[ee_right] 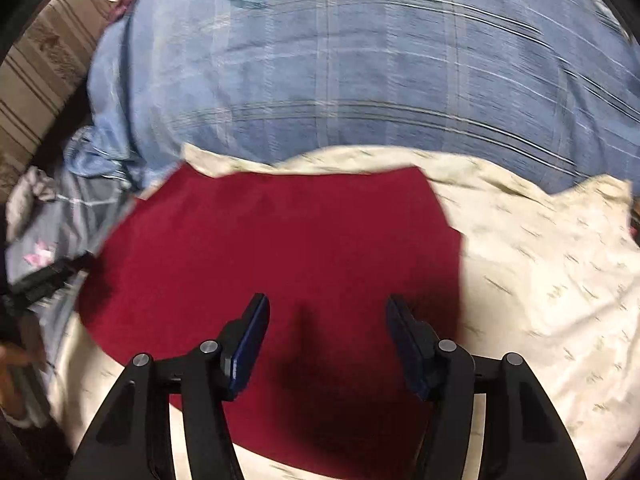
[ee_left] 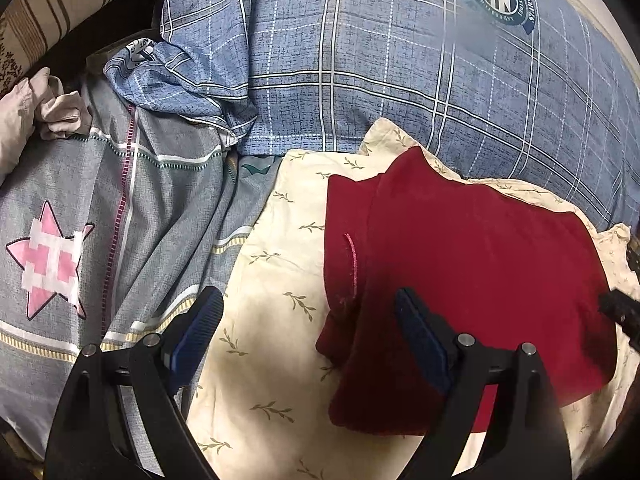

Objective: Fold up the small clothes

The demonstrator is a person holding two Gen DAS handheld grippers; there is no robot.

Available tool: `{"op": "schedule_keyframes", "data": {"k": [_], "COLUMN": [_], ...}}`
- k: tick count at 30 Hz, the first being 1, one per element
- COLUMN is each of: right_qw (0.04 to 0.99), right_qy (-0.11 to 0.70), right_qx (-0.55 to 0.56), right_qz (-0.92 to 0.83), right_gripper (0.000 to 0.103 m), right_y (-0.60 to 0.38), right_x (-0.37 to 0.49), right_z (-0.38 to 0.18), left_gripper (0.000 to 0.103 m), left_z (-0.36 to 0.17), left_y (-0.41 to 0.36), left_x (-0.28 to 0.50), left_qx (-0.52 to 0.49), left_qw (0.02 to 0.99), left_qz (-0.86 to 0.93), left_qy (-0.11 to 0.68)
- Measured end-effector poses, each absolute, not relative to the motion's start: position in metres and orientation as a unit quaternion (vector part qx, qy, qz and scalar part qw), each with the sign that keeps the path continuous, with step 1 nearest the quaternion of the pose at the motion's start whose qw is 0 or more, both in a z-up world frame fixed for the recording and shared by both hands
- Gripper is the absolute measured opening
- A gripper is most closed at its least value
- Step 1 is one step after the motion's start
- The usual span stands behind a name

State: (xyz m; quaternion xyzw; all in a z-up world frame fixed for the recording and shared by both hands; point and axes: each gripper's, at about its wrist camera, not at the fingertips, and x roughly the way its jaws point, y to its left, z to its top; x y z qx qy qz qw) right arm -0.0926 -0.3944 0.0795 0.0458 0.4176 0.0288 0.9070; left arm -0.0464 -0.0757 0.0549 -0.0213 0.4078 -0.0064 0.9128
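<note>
A dark red small garment (ee_left: pixel 460 264) lies folded on a cream leaf-print cloth (ee_left: pixel 272 264); a pink seam line shows near its left edge. My left gripper (ee_left: pixel 308 300) is open and empty, hovering over the garment's left edge, right finger above the red fabric. In the right wrist view the red garment (ee_right: pixel 280 248) fills the middle, blurred by motion. My right gripper (ee_right: pixel 328 308) is open and empty just above the garment. The right gripper's tip shows in the left wrist view (ee_left: pixel 618 310) at the garment's right edge.
A blue plaid pillow (ee_left: pixel 400 52) with a round badge lies behind the cloth. A grey quilt with a pink star (ee_left: pixel 52 256) is to the left, with crumpled pale fabric (ee_left: pixel 24 116) and a striped cushion (ee_left: pixel 52 8) beyond.
</note>
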Motion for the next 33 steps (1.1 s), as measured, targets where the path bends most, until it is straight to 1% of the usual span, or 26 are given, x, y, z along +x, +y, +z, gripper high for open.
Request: {"op": "schedule_keyframes", "data": {"k": [4,5,6,8,12,16,19,20,22,24,28,33], "right_qw": [0.9,0.897,0.895,0.89,0.885,0.873,0.839,0.842,0.839,0.833,0.839,0.852], "right_qy": [0.424,0.428,0.43,0.432,0.43,0.447,0.505,0.499,0.502,0.504,0.499,0.479], "right_qx": [0.046,0.043,0.043,0.04,0.019,0.019,0.053,0.067,0.084,0.098,0.066,0.058], "right_qz": [0.089,0.103,0.112,0.14,0.178,0.194,0.196,0.192,0.191,0.207,0.206,0.203], "right_gripper": [0.061,0.058,0.052,0.047,0.045,0.045,0.047,0.047,0.052,0.068,0.07,0.07], "right_y": [-0.354,-0.343,-0.334,-0.307,-0.26,-0.218,-0.202,-0.205,-0.208,-0.21,-0.204,-0.212], "right_x": [-0.06,-0.05,-0.044,-0.021,0.013,0.055,0.086,0.088,0.087,0.08,0.065,0.045], "right_z": [0.076,0.073,0.071,0.067,0.066,0.053,0.022,0.022,0.028,0.036,0.044,0.054], "left_gripper": [0.089,0.089,0.089,0.089,0.089,0.089,0.089,0.089,0.089,0.089,0.089,0.089], "left_z": [0.051,0.05,0.05,0.05,0.044,0.039,0.036,0.036,0.035,0.036,0.036,0.037], "left_y": [-0.077,-0.075,-0.073,-0.069,-0.06,-0.057,-0.06,-0.06,-0.059,-0.058,-0.06,-0.064], "left_x": [-0.046,-0.046,-0.046,-0.046,-0.043,-0.041,-0.038,-0.037,-0.037,-0.037,-0.037,-0.037], "left_qx": [-0.017,-0.02,-0.024,-0.035,-0.053,-0.066,-0.061,-0.062,-0.069,-0.074,-0.072,-0.064], "left_qw": [0.909,0.907,0.906,0.904,0.896,0.89,0.886,0.885,0.882,0.882,0.883,0.884], "left_qz": [-0.009,-0.011,-0.012,-0.014,-0.019,-0.026,-0.033,-0.036,-0.043,-0.044,-0.042,-0.043], "left_qy": [0.417,0.42,0.423,0.426,0.441,0.45,0.458,0.46,0.464,0.463,0.462,0.461]}}
